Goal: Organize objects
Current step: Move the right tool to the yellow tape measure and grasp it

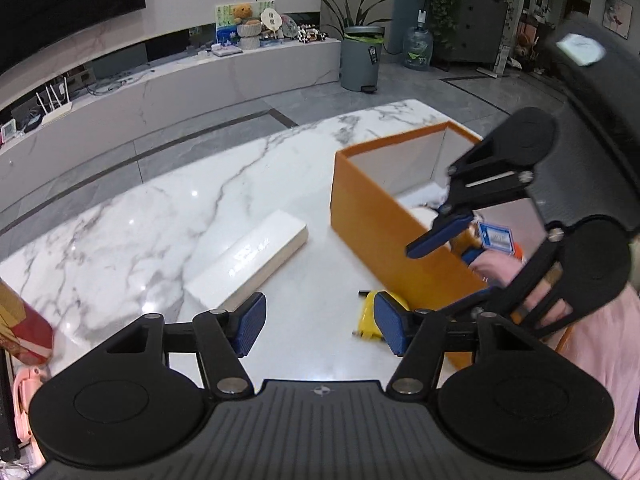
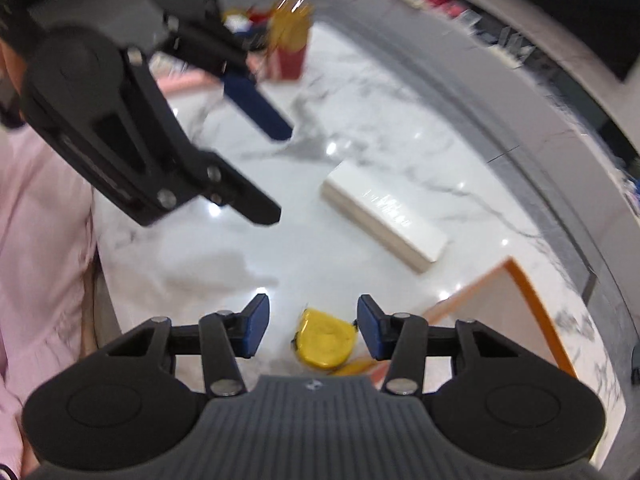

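Note:
A small yellow object (image 2: pixel 325 340) lies on the marble table (image 2: pixel 360 128) beside the orange box (image 2: pixel 532 304). My right gripper (image 2: pixel 312 330) is open above it, one pad on each side. In the left wrist view my left gripper (image 1: pixel 320 326) is open low over the table, the yellow object (image 1: pixel 367 316) by its right pad. The right gripper (image 1: pixel 452 248) hangs open over the orange box's (image 1: pixel 368 216) near wall. A long white box (image 1: pixel 250 262) lies on the table; it also shows in the right wrist view (image 2: pixel 384 216).
The orange box holds pale and blue items (image 1: pixel 496 236), partly hidden. A red and gold carton (image 2: pixel 290 44) stands at the table's far end; it also shows in the left wrist view (image 1: pixel 22 328). A pink sleeve (image 1: pixel 600 360) is at the right. A grey bin (image 1: pixel 360 58) stands on the floor.

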### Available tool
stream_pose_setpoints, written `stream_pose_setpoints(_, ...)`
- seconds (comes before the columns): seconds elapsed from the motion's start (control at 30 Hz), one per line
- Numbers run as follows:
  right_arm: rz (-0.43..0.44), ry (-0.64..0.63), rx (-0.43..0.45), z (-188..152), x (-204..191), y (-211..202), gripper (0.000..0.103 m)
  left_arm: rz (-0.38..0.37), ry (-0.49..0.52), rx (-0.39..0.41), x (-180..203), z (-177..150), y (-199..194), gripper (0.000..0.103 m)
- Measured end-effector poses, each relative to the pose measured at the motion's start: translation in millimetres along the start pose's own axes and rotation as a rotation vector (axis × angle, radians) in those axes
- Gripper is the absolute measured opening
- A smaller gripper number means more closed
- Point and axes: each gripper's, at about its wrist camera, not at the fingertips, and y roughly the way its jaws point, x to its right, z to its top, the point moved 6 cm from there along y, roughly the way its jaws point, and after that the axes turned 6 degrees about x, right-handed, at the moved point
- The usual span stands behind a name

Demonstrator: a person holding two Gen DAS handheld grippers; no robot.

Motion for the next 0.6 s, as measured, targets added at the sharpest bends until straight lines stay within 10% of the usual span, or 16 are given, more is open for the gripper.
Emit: stream_pose_setpoints(0.6,0.121,-0.236,-0.542,-24.7,2.8,115.4,0.06,-0.03,-0.039,-0.064,-31.1,-36.1,29.8,0.071)
